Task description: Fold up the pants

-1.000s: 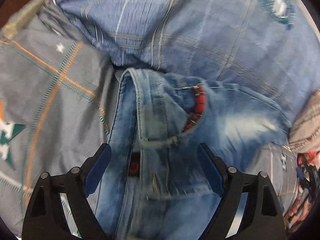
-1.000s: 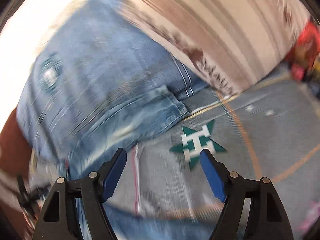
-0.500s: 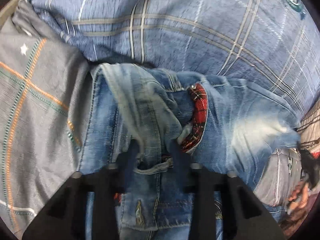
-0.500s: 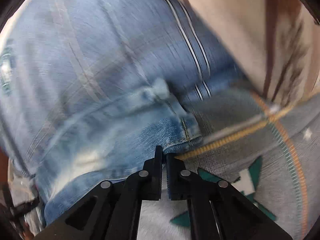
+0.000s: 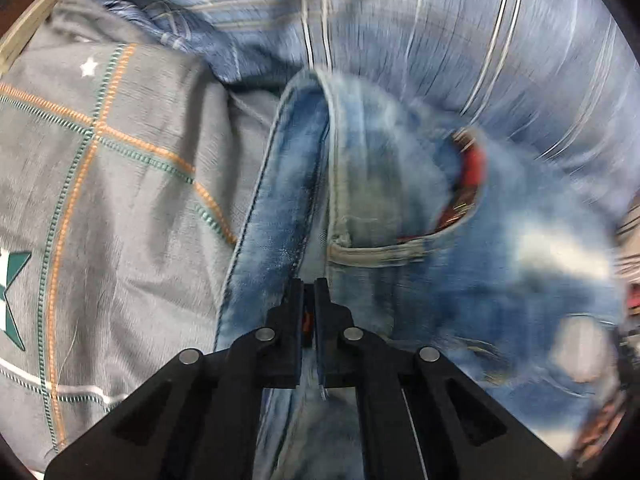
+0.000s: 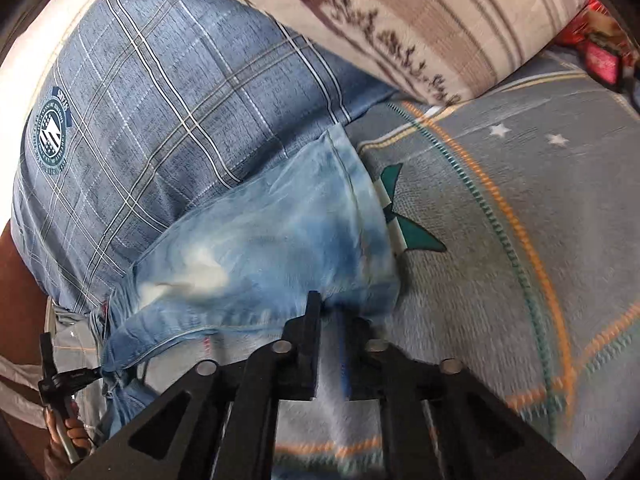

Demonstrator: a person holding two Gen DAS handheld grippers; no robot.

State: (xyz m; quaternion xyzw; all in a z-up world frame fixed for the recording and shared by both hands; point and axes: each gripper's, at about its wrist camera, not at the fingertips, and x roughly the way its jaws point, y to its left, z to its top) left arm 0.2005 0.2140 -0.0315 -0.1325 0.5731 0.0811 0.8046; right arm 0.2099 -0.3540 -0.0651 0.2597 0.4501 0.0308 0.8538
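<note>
**Jeans on the bed, a gripper at each end**

Item: faded blue jeans (image 5: 400, 216), lying across a grey bedsheet (image 5: 120, 184) with orange and green lines, their far edge against a blue plaid pillow (image 6: 168, 112).

Left gripper (image 5: 308, 292): pointing steeply down, jaws closed on the denim by the waistband, just below the belt loop; red-lined pocket to its right.

Right gripper (image 6: 330, 308): jaws opening, a narrow gap between them; the leg's hem end lies directly ahead at the fingertips. Whether cloth is pinched I cannot tell.

Also: striped beige pillow (image 6: 420, 20) behind.
</note>
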